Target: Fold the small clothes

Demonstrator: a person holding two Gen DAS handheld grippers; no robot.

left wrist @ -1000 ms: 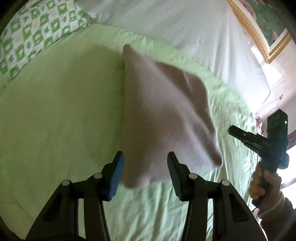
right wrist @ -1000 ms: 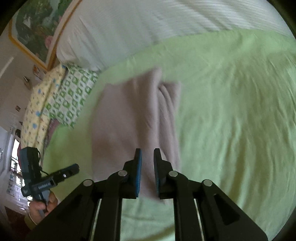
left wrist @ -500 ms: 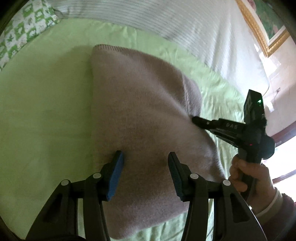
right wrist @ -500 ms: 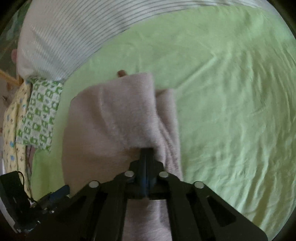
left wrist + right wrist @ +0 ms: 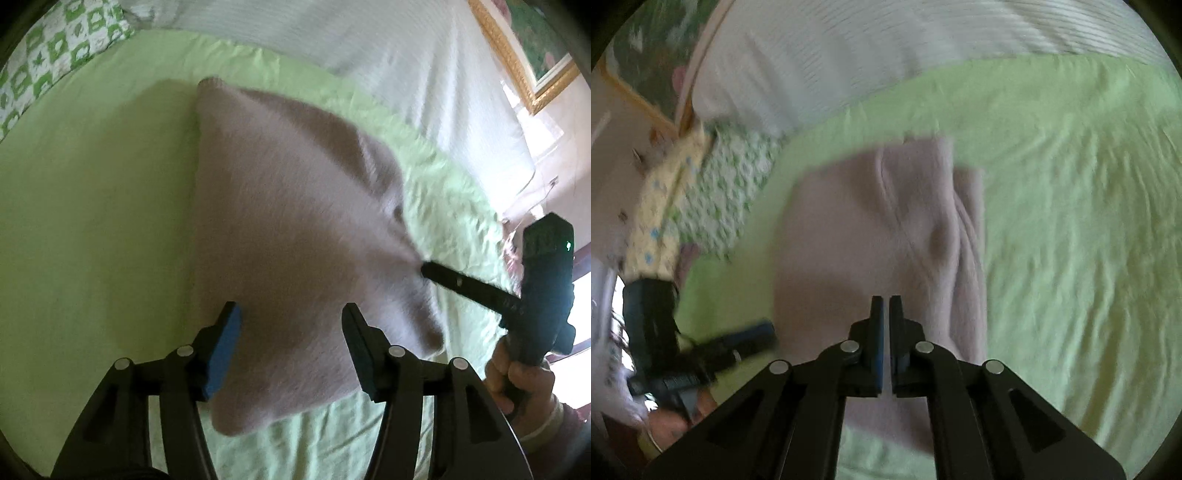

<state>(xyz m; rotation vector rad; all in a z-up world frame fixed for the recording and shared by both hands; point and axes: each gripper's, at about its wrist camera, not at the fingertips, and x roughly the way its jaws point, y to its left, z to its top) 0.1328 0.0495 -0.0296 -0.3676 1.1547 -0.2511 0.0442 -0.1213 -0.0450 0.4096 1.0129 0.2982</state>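
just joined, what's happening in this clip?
A person with a handheld gripper in each hand is folding a mauve knit garment on a green bedsheet. The right gripper is closed at the garment's right edge, apparently pinching it. The left gripper hovers open over the near edge, gripping nothing. The garment is already a rough rectangle.

A bed under a light green sheet point(image 5: 92, 206) fills the near view; a white striped pillow point(image 5: 388, 55) lies far, a gold-framed painting point(image 5: 532, 55) far right, with bright daylight.
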